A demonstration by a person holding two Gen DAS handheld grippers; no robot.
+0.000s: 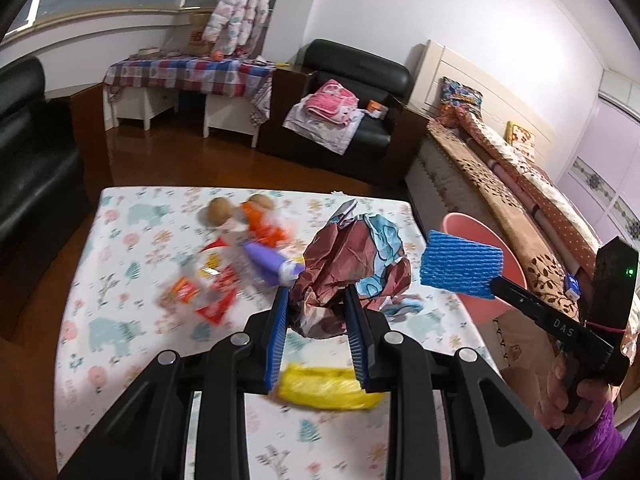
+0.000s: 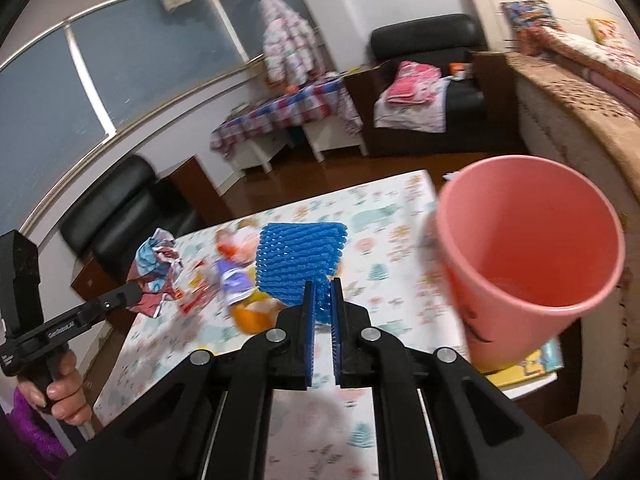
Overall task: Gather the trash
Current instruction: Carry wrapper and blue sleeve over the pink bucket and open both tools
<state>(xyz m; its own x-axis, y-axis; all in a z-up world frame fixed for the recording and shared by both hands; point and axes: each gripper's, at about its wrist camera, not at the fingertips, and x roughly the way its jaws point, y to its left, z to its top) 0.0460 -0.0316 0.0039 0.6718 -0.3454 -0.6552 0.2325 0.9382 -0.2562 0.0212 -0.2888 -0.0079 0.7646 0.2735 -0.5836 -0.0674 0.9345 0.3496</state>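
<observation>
Above the floral counter (image 1: 120,320) both hand-held grippers carry trash — the left hand-held gripper (image 1: 316,300) clamps crumpled paper (image 1: 344,264), the right hand-held gripper (image 2: 323,292) pinches blue foam netting (image 2: 300,264) beside the pink bin (image 2: 528,264).

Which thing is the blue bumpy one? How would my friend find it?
Start at the table with the animal-print cloth, then find the big pink bin at its edge. Just left of the bin, the right claw pinches a blue foam net. It is the only ribbed, bright blue piece, held up off the table.
</observation>
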